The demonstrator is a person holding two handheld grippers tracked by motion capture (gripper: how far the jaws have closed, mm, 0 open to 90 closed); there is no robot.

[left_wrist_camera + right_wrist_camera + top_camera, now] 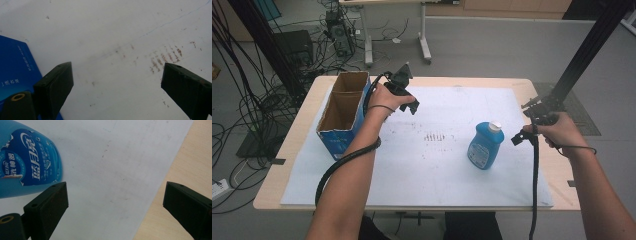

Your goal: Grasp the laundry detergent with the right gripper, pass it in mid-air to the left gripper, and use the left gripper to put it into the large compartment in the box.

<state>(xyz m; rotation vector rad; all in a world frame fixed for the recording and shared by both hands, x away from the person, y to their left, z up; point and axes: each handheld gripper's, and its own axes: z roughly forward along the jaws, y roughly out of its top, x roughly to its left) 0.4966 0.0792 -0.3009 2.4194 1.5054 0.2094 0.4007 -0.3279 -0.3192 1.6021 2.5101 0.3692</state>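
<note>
Both pairs of black jaws stand wide open, holding nothing. The left gripper (408, 102) hovers over a white sheet (437, 170), just beside an open cardboard box (343, 112) with blue printed sides and small white writing too fine to read. The right gripper (523, 134) hangs near the sheet's right edge, close to a blue plastic bottle (485, 145) with a white cap, standing upright; its peeling label bears Chinese characters. The sheet is smudged with brownish marks and covers a pale wooden tabletop (307, 107). Beyond lie a grey floor and tangled cables (242, 100).
</note>
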